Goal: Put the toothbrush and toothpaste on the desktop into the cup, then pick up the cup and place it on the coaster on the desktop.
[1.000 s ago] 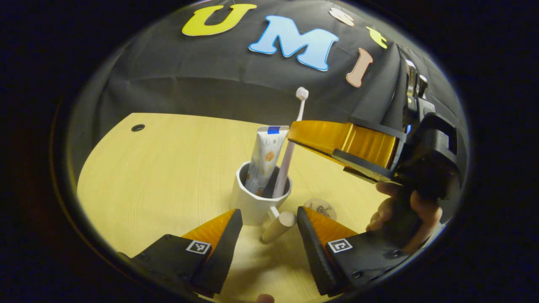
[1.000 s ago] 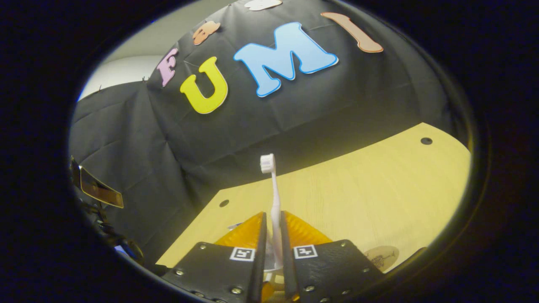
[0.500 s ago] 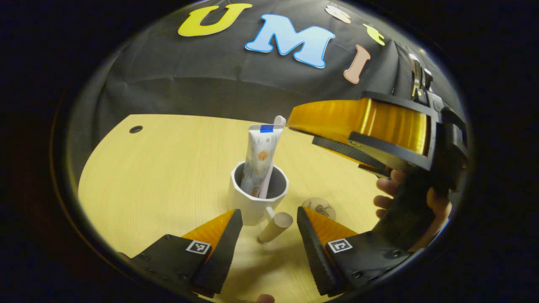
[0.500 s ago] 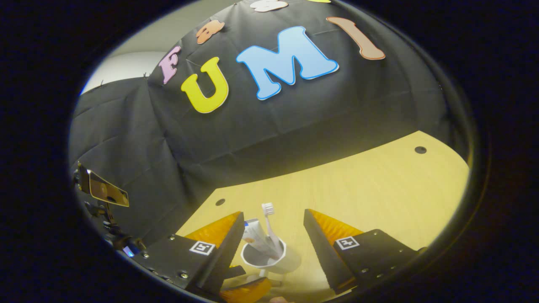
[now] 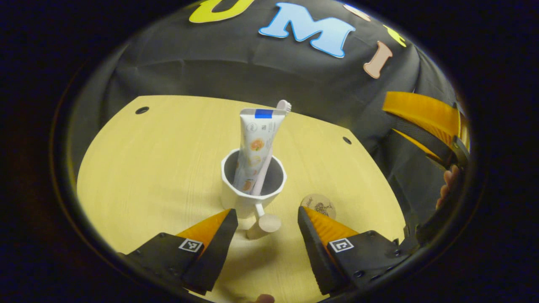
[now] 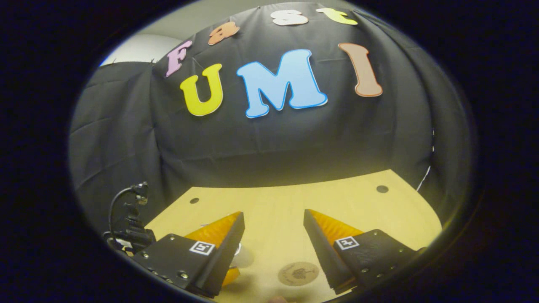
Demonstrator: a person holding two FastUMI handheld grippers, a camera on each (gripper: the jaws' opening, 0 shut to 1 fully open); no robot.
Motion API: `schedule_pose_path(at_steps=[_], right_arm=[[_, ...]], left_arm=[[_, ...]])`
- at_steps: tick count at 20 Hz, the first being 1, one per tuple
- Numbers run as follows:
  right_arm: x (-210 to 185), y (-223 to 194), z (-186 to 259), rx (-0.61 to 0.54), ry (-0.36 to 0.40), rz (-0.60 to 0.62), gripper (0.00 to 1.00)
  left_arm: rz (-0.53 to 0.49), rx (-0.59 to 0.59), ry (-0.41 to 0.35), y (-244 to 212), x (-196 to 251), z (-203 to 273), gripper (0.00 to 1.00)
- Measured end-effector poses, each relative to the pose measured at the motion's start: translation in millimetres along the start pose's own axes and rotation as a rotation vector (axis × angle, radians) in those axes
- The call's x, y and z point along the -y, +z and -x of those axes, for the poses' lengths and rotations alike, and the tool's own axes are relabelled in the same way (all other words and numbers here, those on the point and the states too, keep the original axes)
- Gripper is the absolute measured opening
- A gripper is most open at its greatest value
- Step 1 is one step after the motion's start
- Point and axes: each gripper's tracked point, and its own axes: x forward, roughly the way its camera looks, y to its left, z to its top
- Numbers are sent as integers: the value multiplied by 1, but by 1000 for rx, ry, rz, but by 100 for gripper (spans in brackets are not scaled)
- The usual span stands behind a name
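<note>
Toothbrush (image 5: 281,108) and toothpaste (image 5: 254,145) stand in the cup (image 5: 236,198); both tools, left (image 5: 264,237) and right (image 6: 273,237), gape empty.

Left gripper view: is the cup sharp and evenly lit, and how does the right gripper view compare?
Left gripper view: cup, toothpaste and toothbrush are sharp under warm light, with soft shadow below the handle; fisheye bends the desktop edge. Right gripper view: the coaster sits low, dim but legible; the booth wall is sharp.
</note>
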Motion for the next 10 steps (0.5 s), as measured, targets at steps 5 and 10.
schedule_pose_path(at_steps=[5, 10], right_arm=[[22, 5, 17, 1, -21, 32, 89], [43, -3, 27, -32, -38, 64, 89]], left_arm=[[11, -92, 91, 2, -14, -14, 99], [16, -198, 156, 0, -20, -26, 87]])
